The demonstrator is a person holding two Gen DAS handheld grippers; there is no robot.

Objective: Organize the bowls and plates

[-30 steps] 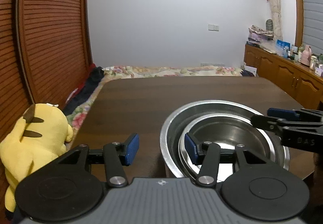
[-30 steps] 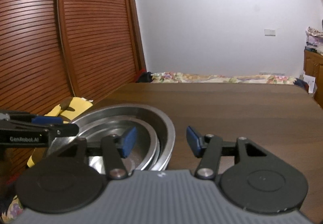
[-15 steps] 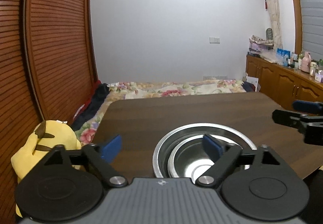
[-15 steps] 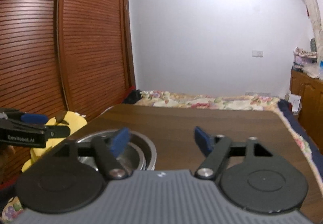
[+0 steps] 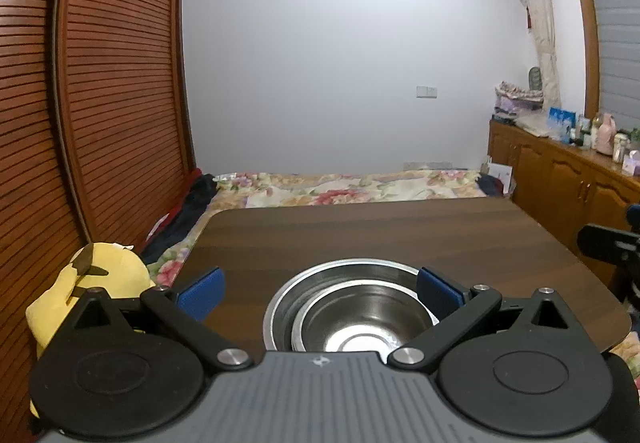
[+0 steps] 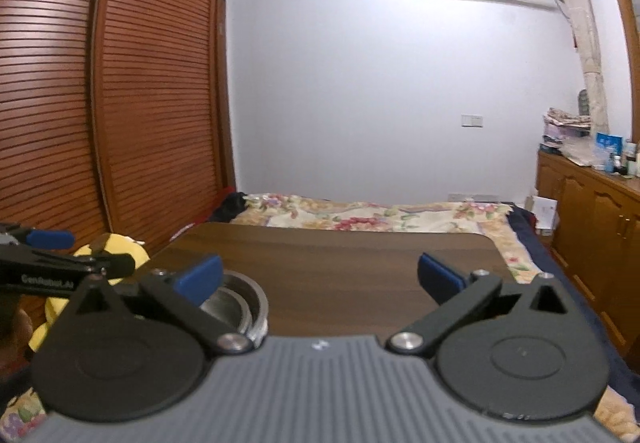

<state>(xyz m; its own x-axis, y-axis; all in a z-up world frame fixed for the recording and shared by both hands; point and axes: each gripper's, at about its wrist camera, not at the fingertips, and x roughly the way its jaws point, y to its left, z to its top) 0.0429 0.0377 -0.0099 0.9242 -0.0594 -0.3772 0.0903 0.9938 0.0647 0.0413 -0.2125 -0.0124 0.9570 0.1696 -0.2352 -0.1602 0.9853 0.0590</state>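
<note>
A small steel bowl [image 5: 362, 327] sits nested inside a larger steel bowl [image 5: 280, 307] at the near edge of the dark wooden table [image 5: 380, 231]. My left gripper [image 5: 318, 293] is wide open and empty, raised above and behind the bowls. My right gripper [image 6: 320, 279] is wide open and empty, raised to the right of the bowls [image 6: 236, 303]. The right gripper shows at the right edge of the left wrist view [image 5: 612, 243]; the left gripper shows at the left of the right wrist view [image 6: 48, 255].
A yellow plush toy [image 5: 92, 283] lies off the table's left side. A bed with a floral cover [image 5: 348, 187] lies beyond the far edge. A slatted wardrobe [image 5: 100, 83] stands left, and a wooden cabinet [image 5: 560, 179] with small items stands right.
Both grippers have pulled back and up from the nested bowls and opened wider. The bowls stay nested on the table.
</note>
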